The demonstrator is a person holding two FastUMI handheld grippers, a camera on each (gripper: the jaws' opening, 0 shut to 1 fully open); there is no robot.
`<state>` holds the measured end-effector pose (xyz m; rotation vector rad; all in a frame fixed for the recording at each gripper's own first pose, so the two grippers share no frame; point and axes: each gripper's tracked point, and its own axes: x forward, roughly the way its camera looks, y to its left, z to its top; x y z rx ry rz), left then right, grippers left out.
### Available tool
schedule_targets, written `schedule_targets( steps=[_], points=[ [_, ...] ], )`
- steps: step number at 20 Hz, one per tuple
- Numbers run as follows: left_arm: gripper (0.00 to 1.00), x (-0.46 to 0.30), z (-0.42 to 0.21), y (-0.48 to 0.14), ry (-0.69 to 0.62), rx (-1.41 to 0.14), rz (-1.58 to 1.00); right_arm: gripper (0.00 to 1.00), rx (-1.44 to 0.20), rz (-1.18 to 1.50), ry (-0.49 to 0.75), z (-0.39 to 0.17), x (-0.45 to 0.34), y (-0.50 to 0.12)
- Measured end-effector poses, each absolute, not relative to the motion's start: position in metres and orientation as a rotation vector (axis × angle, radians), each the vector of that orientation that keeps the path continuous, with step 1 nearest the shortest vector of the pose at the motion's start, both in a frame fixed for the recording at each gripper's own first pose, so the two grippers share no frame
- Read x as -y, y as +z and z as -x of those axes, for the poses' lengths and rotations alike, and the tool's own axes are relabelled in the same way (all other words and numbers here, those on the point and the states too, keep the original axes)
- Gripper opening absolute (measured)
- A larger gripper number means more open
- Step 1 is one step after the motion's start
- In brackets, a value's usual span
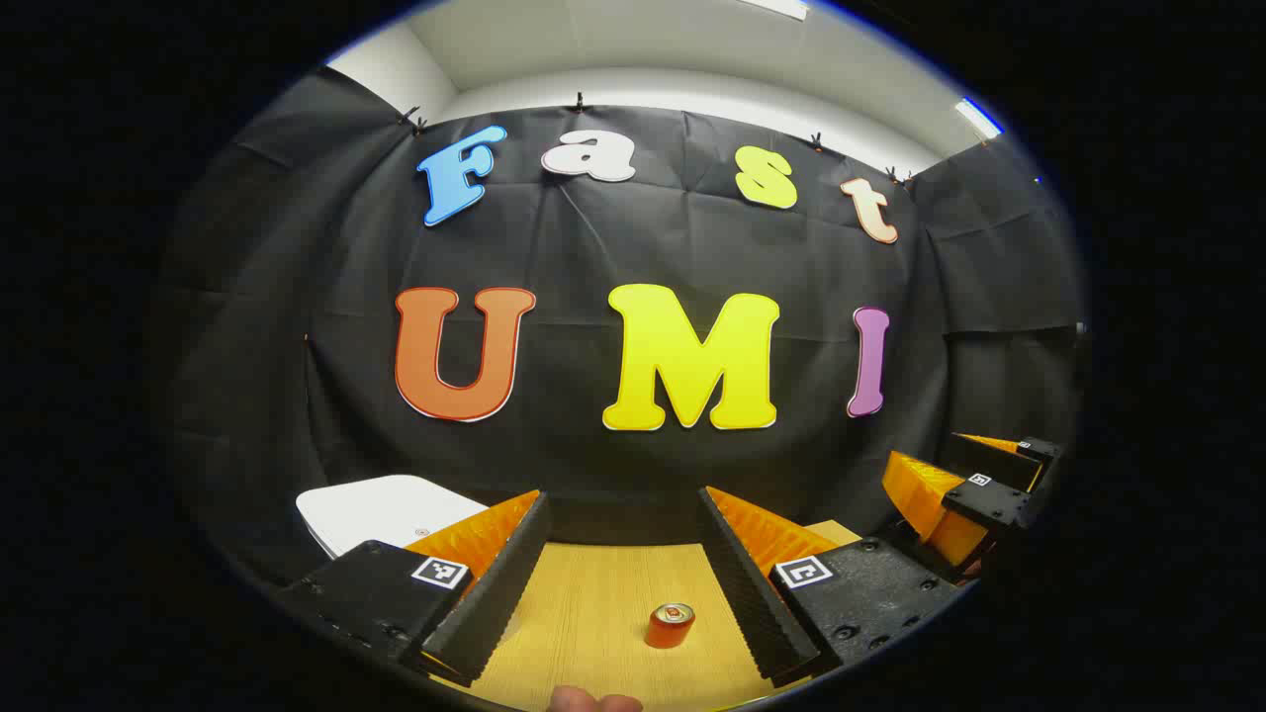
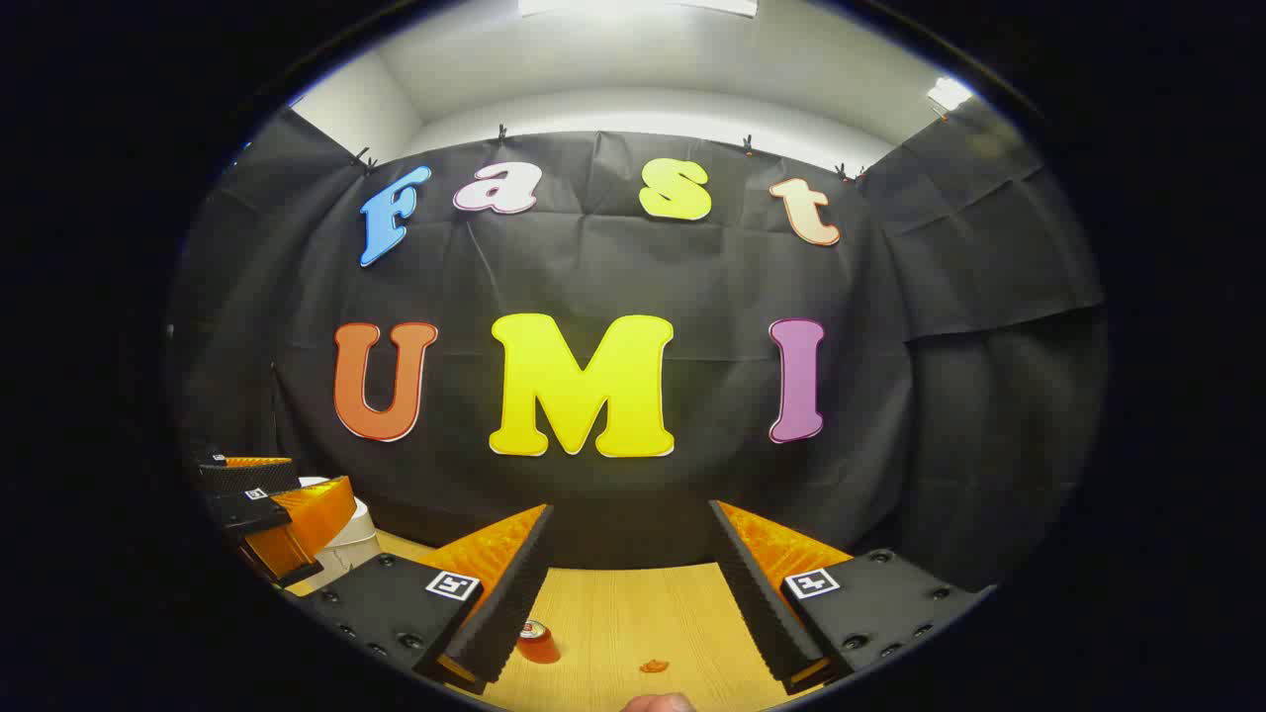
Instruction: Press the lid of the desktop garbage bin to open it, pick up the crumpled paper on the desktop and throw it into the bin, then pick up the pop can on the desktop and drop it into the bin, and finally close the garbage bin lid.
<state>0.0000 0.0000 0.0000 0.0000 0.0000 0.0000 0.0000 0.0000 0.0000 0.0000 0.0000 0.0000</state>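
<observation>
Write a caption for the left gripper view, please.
Open left gripper above the wooden desktop, pop can upright between its fingers' lines.

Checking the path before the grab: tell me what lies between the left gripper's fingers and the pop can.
Nothing but bare wooden desktop. In the left gripper view the left gripper hangs open, and the pop can stands upright on the wood between its fingers, untouched.

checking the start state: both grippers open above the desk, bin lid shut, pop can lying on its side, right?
Not quite: the pop can stands upright on the wooden desk, its top facing up in the left gripper view. The rest holds: the left gripper and right gripper are open, and the bin lid is shut.
</observation>
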Motion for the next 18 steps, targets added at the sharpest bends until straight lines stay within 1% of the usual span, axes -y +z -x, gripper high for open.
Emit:
schedule_targets(
  steps=[1,2,3,7,11,17,18],
  points=[
    [0.96,0.000,0.000,0.001,0.002,0.003,0.000,0.95,-0.001,0.000,0.000,0.000,0.001,0.000],
    [1.00,0.000,0.000,0.001,0.002,0.003,0.000,0.95,-0.002,-0.001,0.002,0.000,0.001,0.000],
    [0.96,0.001,0.000,0.001,0.002,0.003,0.000,0.95,-0.002,0.000,0.004,0.000,0.000,0.001],
    [0.96,0.003,-0.001,0.010,0.005,0.024,-0.012,0.96,-0.006,0.014,0.015,0.000,0.000,0.000],
    [0.96,0.009,-0.007,0.010,-0.001,0.031,-0.020,0.95,0.003,0.015,0.022,-0.001,0.002,0.004],
    [0.96,0.006,-0.014,0.010,0.014,0.032,-0.016,0.95,0.003,-0.010,0.007,-0.011,0.010,0.004],
    [1.00,0.005,-0.015,0.010,0.022,0.032,-0.018,0.95,0.008,-0.008,0.008,-0.010,0.010,0.006]
  ],
)
